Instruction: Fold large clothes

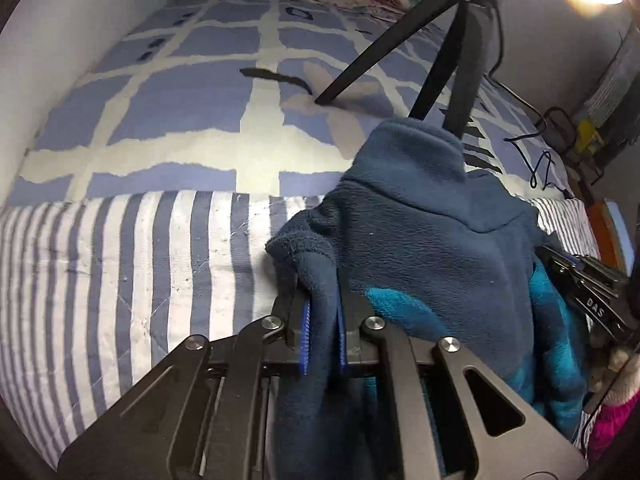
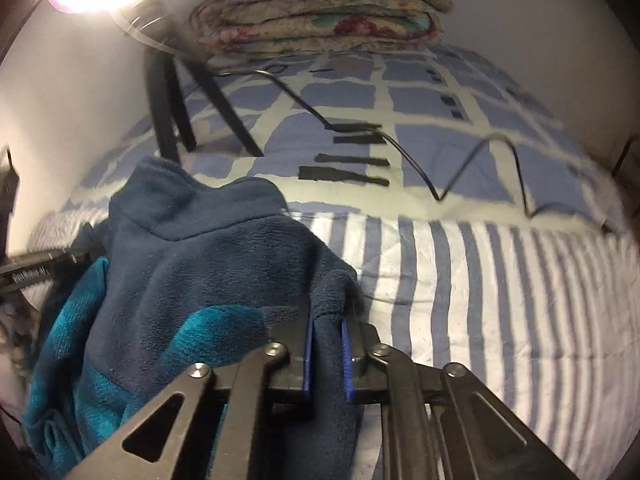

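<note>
The left gripper (image 1: 323, 322) has its fingers (image 1: 305, 334) clenched on a fold of the dark blue fleece garment (image 1: 424, 216); the right gripper (image 2: 329, 350) pinches another fold of the same fleece (image 2: 200, 248) between its blue pads. The garment hangs bunched between the two grippers (teal patches show low on it), its collar uppermost, above the striped cover (image 1: 140, 264) of the bed. No container appears. Beyond lies a blue checked sheet (image 1: 192, 92) with a tripod (image 1: 460, 64) standing on it, a black cable (image 2: 440, 184) trailing across, and a folded floral quilt (image 2: 320, 4) against the wall. Striped bedding is bare to either side.
</note>
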Demonstrator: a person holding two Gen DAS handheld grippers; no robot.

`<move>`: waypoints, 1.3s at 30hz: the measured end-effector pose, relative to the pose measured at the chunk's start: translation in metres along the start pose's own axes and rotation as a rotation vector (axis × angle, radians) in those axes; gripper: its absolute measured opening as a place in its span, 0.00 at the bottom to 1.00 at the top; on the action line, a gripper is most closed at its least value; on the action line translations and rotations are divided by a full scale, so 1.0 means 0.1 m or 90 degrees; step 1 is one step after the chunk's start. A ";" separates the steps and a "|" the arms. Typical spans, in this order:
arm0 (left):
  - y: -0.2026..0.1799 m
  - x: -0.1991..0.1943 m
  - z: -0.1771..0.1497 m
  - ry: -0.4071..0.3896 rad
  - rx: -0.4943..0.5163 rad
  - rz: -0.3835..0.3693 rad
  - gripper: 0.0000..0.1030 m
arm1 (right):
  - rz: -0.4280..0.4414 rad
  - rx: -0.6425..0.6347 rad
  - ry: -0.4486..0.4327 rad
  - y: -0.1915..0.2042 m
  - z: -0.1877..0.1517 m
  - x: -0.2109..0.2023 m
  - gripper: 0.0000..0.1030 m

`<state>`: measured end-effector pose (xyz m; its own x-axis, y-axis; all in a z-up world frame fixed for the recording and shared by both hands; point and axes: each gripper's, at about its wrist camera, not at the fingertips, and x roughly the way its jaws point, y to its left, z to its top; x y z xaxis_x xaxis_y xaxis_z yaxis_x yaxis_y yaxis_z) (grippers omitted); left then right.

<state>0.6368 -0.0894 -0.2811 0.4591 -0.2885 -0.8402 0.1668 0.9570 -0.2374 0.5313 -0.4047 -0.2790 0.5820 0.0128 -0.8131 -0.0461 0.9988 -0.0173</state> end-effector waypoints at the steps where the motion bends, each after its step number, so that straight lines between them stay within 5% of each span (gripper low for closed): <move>1: -0.03 -0.07 0.00 -0.010 -0.001 -0.011 0.06 | -0.005 -0.013 -0.004 0.05 0.02 -0.06 0.08; 10: -0.07 -0.86 -0.06 -0.084 -0.031 -0.098 0.06 | 0.048 0.006 -0.085 0.05 0.11 -0.86 0.06; 19: -0.22 -1.71 -0.50 -0.145 -0.022 -0.159 0.06 | 0.081 -0.036 -0.128 0.27 -0.12 -1.79 0.06; 29: -0.27 -2.39 -1.53 -0.150 -0.008 -0.173 0.06 | 0.131 -0.052 -0.131 0.44 -1.04 -2.67 0.06; 39: -0.37 -2.53 -2.66 -0.092 0.057 -0.129 0.07 | 0.132 -0.040 -0.066 0.49 -2.39 -2.89 0.07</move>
<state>0.2819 -0.0438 -0.1897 0.5272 -0.4819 -0.6999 0.3416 0.8744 -0.3446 0.1671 -0.3705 -0.1842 0.6348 0.2261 -0.7389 -0.2227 0.9692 0.1052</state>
